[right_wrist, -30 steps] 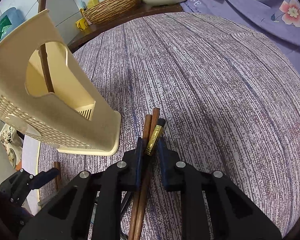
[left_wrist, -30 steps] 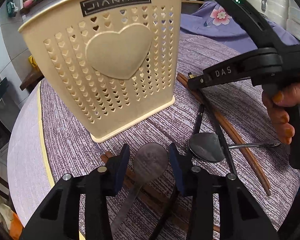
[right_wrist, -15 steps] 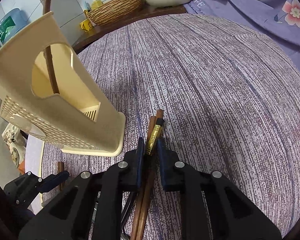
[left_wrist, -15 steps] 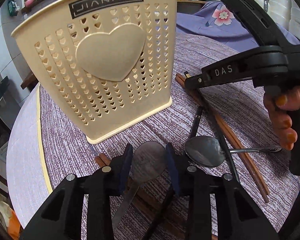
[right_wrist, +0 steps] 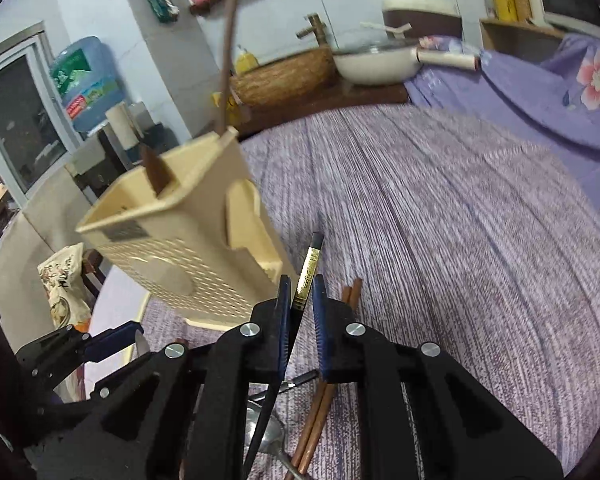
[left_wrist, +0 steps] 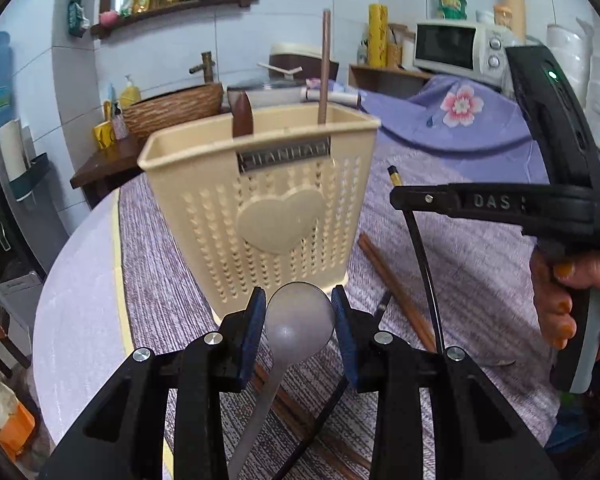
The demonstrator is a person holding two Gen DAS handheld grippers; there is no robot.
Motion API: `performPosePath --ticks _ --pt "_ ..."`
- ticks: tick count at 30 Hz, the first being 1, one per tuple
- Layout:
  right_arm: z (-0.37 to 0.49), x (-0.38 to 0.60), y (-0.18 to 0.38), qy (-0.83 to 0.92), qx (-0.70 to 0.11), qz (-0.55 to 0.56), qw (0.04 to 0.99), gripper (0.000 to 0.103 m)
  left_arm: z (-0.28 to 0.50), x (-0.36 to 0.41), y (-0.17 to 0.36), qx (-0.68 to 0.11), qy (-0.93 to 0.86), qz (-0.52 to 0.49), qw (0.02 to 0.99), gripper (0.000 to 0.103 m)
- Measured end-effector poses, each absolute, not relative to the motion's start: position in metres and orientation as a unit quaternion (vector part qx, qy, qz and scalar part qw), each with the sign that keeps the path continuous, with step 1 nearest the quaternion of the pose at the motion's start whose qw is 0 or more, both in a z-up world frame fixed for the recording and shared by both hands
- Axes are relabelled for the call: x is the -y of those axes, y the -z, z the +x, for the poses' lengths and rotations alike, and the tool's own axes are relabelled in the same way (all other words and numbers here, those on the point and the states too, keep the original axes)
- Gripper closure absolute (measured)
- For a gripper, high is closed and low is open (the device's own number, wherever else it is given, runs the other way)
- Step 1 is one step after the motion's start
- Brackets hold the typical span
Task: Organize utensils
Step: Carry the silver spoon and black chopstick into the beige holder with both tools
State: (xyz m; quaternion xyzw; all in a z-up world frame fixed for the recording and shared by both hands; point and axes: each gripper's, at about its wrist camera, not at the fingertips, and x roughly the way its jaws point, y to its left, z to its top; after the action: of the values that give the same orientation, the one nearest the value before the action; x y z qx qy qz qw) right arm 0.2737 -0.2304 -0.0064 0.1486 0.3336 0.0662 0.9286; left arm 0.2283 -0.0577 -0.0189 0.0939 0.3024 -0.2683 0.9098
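Observation:
My left gripper (left_wrist: 300, 314) is shut on the bowl of a metal spoon (left_wrist: 296, 320), held off the table just in front of the cream heart-pattern utensil holder (left_wrist: 260, 208). The holder has a brown chopstick (left_wrist: 324, 68) and a dark wooden handle (left_wrist: 242, 116) standing in it. My right gripper (right_wrist: 302, 294), to the holder's (right_wrist: 188, 248) right, has its jaws closing tight on a black chopstick (right_wrist: 310, 258) with a gold band, which hangs tilted below it. A pair of brown chopsticks (right_wrist: 320, 412) and a second spoon (right_wrist: 264, 436) lie on the purple tablecloth.
A person's hand (left_wrist: 556, 304) grips the right gripper's handle. The round table's edge (left_wrist: 80, 280) curves at the left. Behind the table are a wicker basket (left_wrist: 172, 108), a white pan (right_wrist: 372, 68), a microwave (left_wrist: 456, 48) and a purple floral cloth (left_wrist: 460, 120).
Both grippers have risen. The spoon has come up off the table in the left gripper, and the black chopstick has been lifted away from the brown pair in the right.

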Motion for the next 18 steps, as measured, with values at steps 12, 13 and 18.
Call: performPosePath --ticks 12,13,18 --pt "0.228 0.213 -0.052 -0.116 -0.259 0.103 0.953 0.095 0.215 0.043 -0.024 -0.253 0.265 0.059 0.929 0.070" --pt "0.225 0.213 -0.055 -0.119 -0.256 0.104 0.954 0.095 0.213 0.042 -0.025 -0.250 0.266 0.057 0.929 0.070" --pt "0.215 0.212 -0.068 -0.130 -0.241 0.102 0.956 0.095 0.207 0.042 -0.037 -0.240 0.268 0.049 0.932 0.070"
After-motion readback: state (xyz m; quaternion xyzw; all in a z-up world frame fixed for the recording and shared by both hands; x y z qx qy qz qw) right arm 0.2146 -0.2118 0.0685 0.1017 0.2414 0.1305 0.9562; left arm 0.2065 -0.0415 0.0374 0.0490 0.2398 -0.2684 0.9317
